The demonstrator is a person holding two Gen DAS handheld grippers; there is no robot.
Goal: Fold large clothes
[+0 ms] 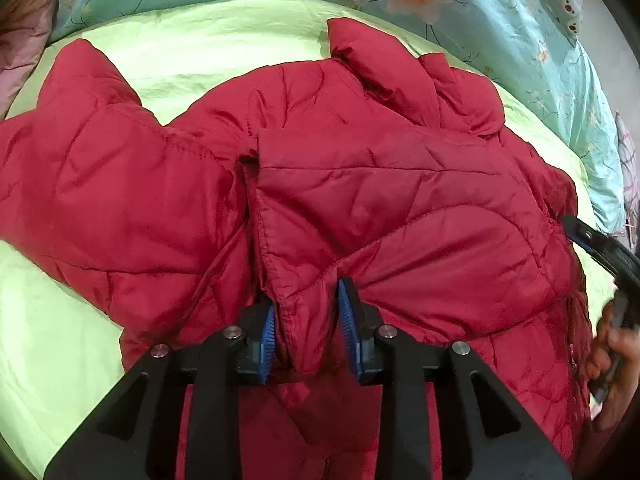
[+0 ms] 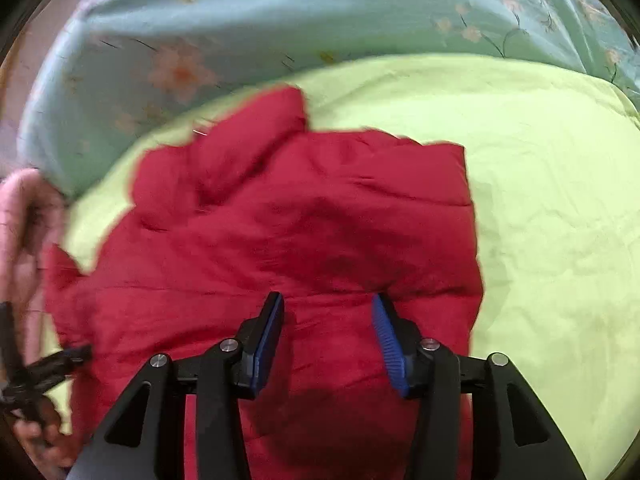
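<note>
Red quilted jacket (image 1: 360, 184) lies spread on the lime-green bed sheet (image 1: 208, 40). Left claw (image 1: 306, 332) pinches a fold of its fabric; right claw (image 2: 326, 336) hovers over it, jaws apart, gripping nothing.

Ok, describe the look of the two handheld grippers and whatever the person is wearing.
Both the left gripper and the right gripper are matte black, angular linkages with round silver pivot bolts, ending in two fingers faced with ribbed blue pads. No cables or markings show. A fuzzy pink sleeve is visible in the right wrist view.
</note>
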